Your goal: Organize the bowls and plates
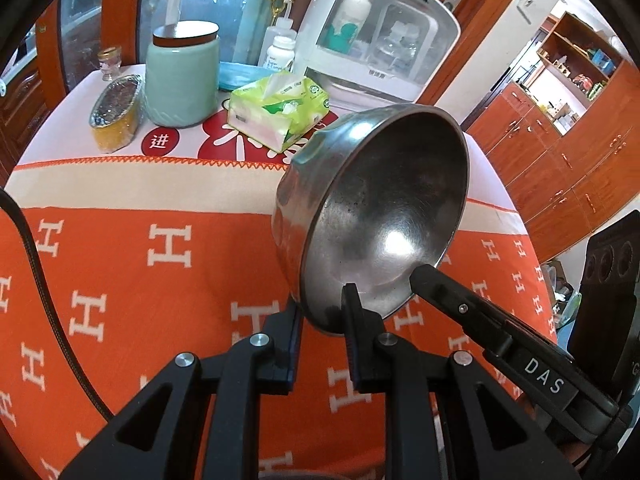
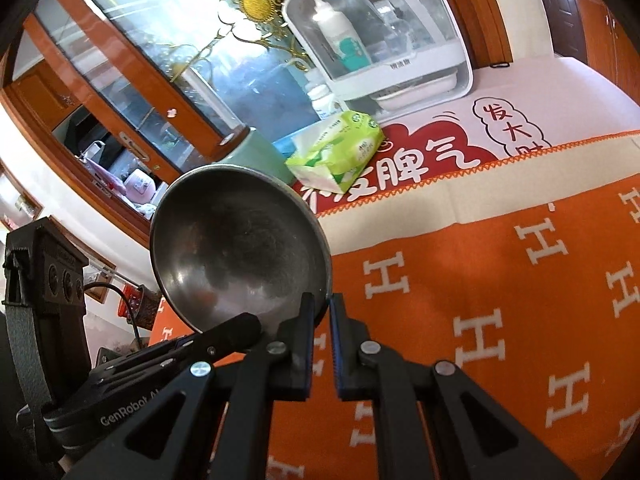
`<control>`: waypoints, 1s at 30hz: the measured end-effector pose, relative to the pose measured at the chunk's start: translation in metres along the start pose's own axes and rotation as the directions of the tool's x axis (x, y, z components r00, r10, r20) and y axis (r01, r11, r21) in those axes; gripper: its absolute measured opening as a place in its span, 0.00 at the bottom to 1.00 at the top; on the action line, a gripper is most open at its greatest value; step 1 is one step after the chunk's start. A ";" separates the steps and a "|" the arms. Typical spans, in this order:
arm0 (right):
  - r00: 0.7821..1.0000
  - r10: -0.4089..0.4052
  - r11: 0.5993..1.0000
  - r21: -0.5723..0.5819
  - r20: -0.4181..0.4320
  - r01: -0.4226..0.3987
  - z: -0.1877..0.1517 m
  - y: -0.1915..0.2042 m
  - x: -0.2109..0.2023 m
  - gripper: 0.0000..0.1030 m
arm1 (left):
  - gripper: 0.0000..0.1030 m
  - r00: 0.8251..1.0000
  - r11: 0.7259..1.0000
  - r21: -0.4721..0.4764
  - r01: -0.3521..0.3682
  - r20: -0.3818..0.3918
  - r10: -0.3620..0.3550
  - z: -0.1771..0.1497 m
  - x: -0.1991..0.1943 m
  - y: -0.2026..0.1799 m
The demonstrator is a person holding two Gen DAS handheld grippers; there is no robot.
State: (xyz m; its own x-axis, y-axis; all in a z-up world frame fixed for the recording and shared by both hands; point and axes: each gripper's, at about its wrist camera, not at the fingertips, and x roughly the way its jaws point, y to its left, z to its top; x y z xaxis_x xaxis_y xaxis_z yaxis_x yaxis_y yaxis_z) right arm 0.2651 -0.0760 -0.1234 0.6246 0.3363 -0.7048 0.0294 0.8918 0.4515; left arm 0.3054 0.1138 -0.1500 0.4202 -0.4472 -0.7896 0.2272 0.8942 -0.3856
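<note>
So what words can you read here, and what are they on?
"DAS": right gripper, black body.
"GenRobot": left gripper, black body.
"H", repeated: orange woven cloth.
"进", "脾气", "发大": white-and-red printed tablecloth.
Too small or blurred: green tissue pack, white pill bottle, white steriliser cabinet.

bowl tilted on edge between fingers of left gripper, above cloth. right gripper clamps same bowl's rim; other gripper's finger inside bowl. tissue pack beyond bowl, jar left of pack, cabinet behind pack, foil tub left of jar.
</note>
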 end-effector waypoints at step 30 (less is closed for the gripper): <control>0.998 0.047 0.983 -0.175 -0.049 -0.055 -0.095 0.040 -0.101 0.07 | 0.18 0.999 0.996 -0.084 -0.022 0.027 0.025 -0.120 -0.100 -0.024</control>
State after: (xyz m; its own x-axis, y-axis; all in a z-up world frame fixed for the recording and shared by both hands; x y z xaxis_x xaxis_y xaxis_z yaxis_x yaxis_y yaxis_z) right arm 0.1292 -0.0450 -0.0864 0.5867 0.3925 -0.7084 -0.1421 0.9110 0.3871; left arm 0.1524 0.1395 -0.1193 0.4492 -0.4253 -0.7857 0.1432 0.9023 -0.4066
